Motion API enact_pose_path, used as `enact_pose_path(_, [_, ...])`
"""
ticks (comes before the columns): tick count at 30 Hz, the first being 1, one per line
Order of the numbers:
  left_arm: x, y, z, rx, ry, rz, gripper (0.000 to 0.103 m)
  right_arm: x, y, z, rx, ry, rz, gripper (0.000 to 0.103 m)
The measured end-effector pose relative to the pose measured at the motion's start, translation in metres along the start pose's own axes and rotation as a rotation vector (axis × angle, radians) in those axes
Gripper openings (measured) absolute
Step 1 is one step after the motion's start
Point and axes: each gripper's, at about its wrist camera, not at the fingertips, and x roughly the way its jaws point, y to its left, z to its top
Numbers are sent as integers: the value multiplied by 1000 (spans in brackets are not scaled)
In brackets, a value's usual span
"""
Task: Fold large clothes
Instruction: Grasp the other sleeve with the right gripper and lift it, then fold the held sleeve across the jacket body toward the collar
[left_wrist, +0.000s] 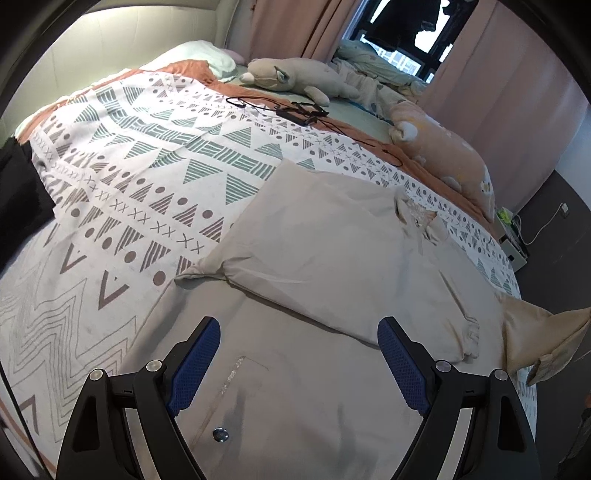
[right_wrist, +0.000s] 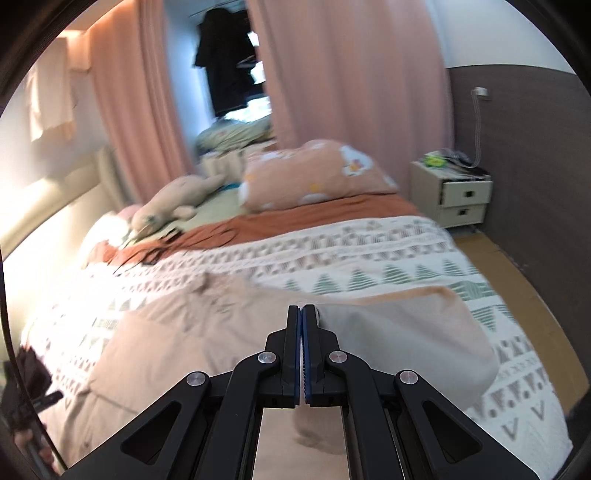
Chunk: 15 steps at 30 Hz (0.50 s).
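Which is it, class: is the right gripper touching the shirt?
Touching. In the right wrist view the right gripper has its jaws closed on a lifted fold of the shirt.

The right gripper (right_wrist: 300, 314) has its jaws pressed together on a fold of the beige shirt (right_wrist: 177, 332), lifting a sleeve that drapes to the right of the fingers. The shirt lies spread on the patterned bedspread (right_wrist: 369, 258). Beyond the bedspread's far edge rest a peach pillow (right_wrist: 317, 173) and a plush toy (right_wrist: 170, 206). A white nightstand (right_wrist: 450, 192) stands right of the pillow, pink curtains (right_wrist: 351, 74) behind.
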Motion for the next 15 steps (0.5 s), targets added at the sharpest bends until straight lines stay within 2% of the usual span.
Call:
enact_pose_path(4, [8,10,3,-33,8,27,88,21,45,-13,-50,52,58,2])
enact_pose_path(12, [9,20,6,-83,14,14,88,76,128,-60,-133,170,164,2])
enact_pose_path(15, [9,22,7,-93,15,12,88,103,152,-79,-154,246,134,3])
